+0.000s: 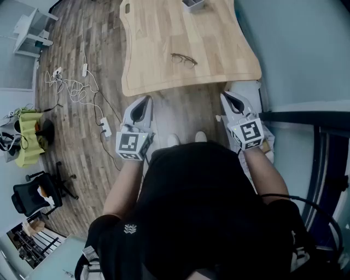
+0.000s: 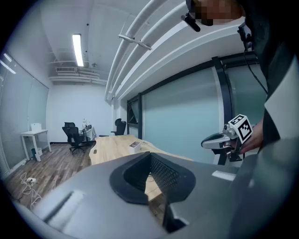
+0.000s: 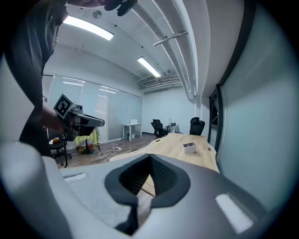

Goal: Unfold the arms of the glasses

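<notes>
The glasses (image 1: 183, 60) lie with thin dark frames on the light wooden table (image 1: 164, 33), a little back from its near edge. Both grippers hang in front of that edge, short of the table. My left gripper (image 1: 143, 104) is shut and holds nothing, to the left of and nearer than the glasses. My right gripper (image 1: 227, 97) is shut and holds nothing too, to their right. In the left gripper view the jaws (image 2: 150, 176) are together and the right gripper (image 2: 219, 140) shows beyond them. The right gripper view shows its shut jaws (image 3: 147, 179) and the left gripper (image 3: 86, 121). In both gripper views the glasses are hidden.
A small white box (image 1: 192, 4) sits at the table's far end. Cables and a power strip (image 1: 82, 93) lie on the wood floor at left, with an office chair (image 1: 38, 194) and a white side table (image 1: 33, 33) further out. A glass wall with a dark frame (image 1: 306, 117) runs on the right.
</notes>
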`<state>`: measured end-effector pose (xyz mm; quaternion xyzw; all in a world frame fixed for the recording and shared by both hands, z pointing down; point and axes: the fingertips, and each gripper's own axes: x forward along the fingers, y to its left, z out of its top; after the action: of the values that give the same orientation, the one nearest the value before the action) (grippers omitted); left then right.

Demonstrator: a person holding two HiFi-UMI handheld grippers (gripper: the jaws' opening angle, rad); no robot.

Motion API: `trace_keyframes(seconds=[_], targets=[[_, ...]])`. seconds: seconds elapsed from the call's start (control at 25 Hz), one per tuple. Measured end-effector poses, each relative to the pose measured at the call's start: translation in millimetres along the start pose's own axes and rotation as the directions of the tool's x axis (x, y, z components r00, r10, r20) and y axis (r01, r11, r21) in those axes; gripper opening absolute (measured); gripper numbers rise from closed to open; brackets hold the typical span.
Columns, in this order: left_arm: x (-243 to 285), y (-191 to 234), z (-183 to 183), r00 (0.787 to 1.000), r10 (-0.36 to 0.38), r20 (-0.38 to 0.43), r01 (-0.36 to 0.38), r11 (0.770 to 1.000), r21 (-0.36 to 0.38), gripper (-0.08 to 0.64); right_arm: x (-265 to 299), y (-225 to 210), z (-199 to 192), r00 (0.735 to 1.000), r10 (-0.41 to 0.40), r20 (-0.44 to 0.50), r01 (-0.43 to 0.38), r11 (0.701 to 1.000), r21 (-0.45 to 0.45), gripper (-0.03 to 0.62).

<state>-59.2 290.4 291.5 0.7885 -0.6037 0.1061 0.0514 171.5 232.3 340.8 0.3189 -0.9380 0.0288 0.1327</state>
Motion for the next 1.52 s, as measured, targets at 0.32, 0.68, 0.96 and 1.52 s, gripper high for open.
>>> trace_keyframes(seconds=[0.32, 0.68, 0.96, 1.52], targets=[[11.5, -4.2, -3.1, 1.000, 0.023, -0.019, -0.023, 1.000, 0.013, 0.006, 10.6, -14.4, -10.0, 1.000, 0.031, 0.002, -0.031, 0.999, 0.007, 0.000], [40.5, 14.4, 5.5, 1.000, 0.016, -0.018, -0.015, 0.998, 0.055, 0.006, 56.4, -27.7, -11.1, 0.999, 0.039, -0.018, -0.038, 0.997, 0.066, 0.000], [98.1, 67.3, -13.9, 0.998, -0.061, -0.029, 0.062, 0.997, 0.035, 0.006, 138.8, -30.1, -22.6, 0.988, 0.065, -0.139, -0.054, 0.996, 0.076, 0.000], [226.3, 146.5, -44.9, 0.945, -0.317, -0.084, 0.316, 0.949, -0.027, 0.006, 290.6, -48.8, -27.3, 0.935, 0.072, -0.347, -0.061, 0.997, 0.042, 0.000]])
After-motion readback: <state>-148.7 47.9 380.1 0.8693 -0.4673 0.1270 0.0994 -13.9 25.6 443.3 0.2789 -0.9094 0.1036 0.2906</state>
